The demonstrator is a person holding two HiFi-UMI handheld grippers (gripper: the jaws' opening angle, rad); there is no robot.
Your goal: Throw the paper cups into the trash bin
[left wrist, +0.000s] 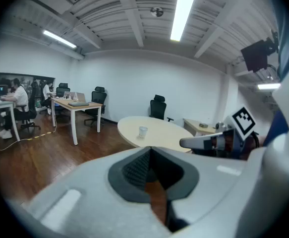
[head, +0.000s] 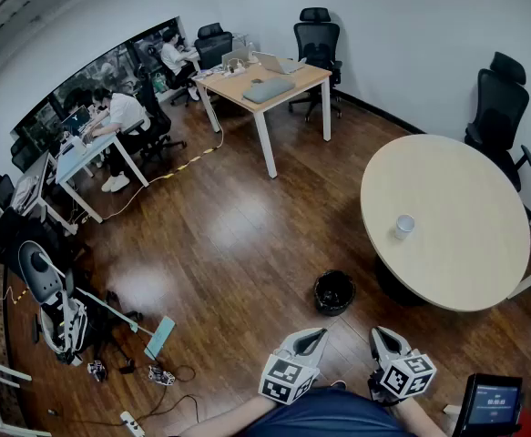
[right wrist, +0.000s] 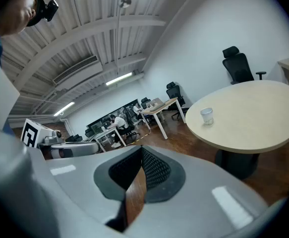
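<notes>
Paper cup (head: pixel 404 226) stands upright on the round table (head: pixel 470 198) at my right, toward the table's left edge. The black trash bin (head: pixel 334 292) sits on the wooden floor (head: pixel 238 235) just left of the table's base, nearer to me. I hold my left gripper (head: pixel 312 337) and right gripper (head: pixel 380 334) close to my body, well apart from the paper cup, each with its jaws closed together and nothing between them.

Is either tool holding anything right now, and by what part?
Nothing is held. The left tool and right tool are both shut and empty; the paper cup stands untouched on the round table.
</notes>
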